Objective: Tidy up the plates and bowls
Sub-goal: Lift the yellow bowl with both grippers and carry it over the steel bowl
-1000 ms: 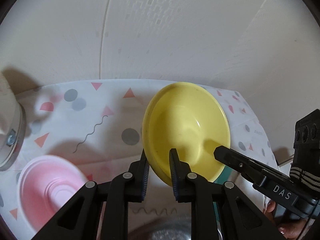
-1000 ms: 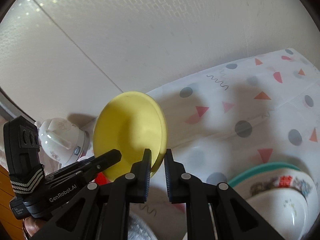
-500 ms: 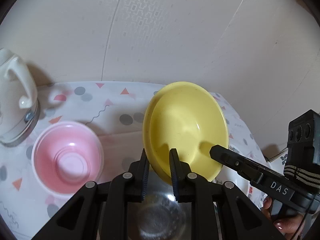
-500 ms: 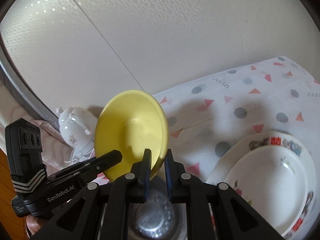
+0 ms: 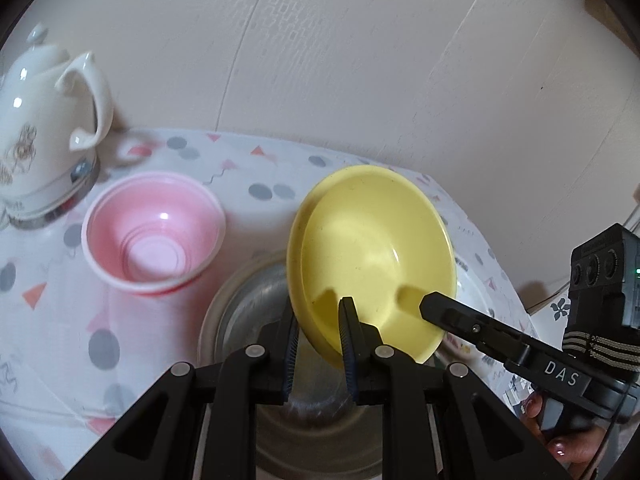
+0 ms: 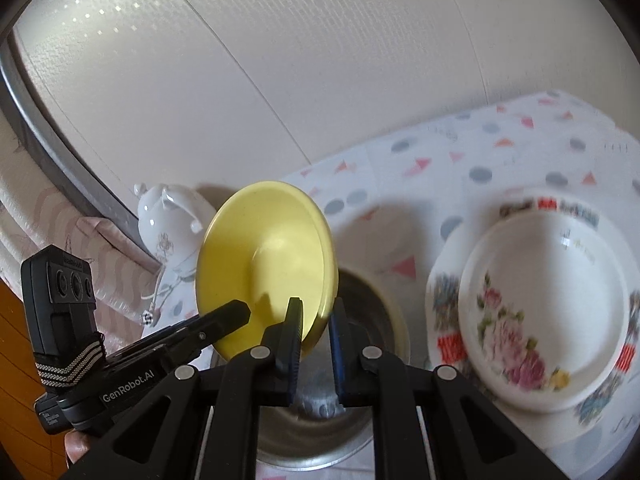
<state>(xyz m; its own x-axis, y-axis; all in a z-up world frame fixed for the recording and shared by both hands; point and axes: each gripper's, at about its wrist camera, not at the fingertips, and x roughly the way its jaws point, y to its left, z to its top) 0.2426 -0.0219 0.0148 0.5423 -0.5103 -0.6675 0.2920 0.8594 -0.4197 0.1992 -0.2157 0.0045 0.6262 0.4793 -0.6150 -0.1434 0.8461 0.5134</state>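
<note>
Left wrist view: the pink bowl (image 5: 154,236) and steel bowl (image 5: 240,312) hold nothing. Both the left gripper (image 5: 318,332) and right gripper (image 6: 316,330), angled downward, are clamped on the tilted yellow bowl (image 5: 376,256), above the steel bowl.

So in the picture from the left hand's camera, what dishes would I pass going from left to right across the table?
White ceramic teapot → pink plastic bowl → round yellow plastic bowl, gripped upright at its rim by the tongs. The steel basin lying under the yellow bowl overlaps it, so I leave it out.
</note>
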